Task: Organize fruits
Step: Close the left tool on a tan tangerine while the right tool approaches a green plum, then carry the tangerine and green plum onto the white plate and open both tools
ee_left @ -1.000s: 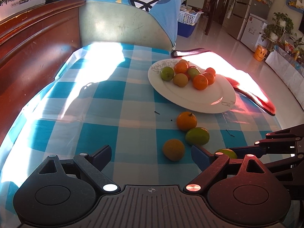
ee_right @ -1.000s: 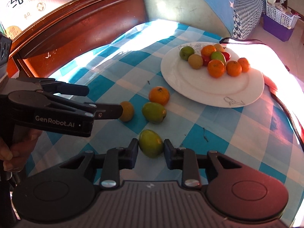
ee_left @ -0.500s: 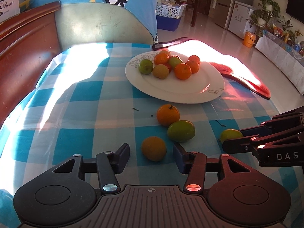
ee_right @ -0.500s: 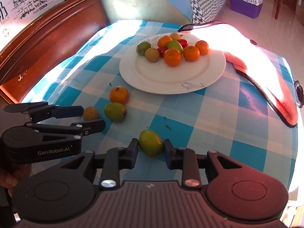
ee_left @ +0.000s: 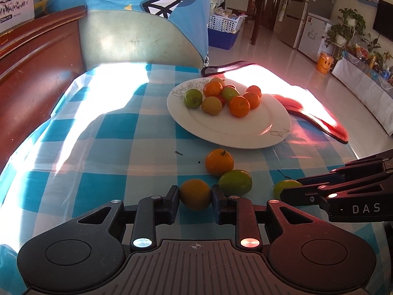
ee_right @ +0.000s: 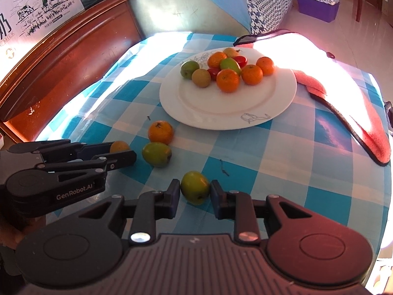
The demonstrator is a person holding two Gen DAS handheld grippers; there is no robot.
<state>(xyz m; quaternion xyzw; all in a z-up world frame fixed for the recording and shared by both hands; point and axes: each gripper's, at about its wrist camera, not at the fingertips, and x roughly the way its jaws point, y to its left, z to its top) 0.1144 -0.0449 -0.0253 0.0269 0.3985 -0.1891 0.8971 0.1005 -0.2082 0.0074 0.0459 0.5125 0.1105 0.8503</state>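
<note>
A white plate holds several oranges, green fruits and red ones. On the checked cloth before it lie an orange and a green fruit. My left gripper is shut on a yellow-orange fruit, which shows partly in the right wrist view. My right gripper is shut on a green fruit, partly hidden behind it in the left wrist view.
A red-edged mat lies right of the plate. A wooden headboard runs along the left. A chair back with blue cloth stands at the far end. The table edge drops off on the right.
My left gripper moved forward and closed its fingers around the yellow-orange fruit. My right gripper keeps hold of the green fruit and has shifted a little.
</note>
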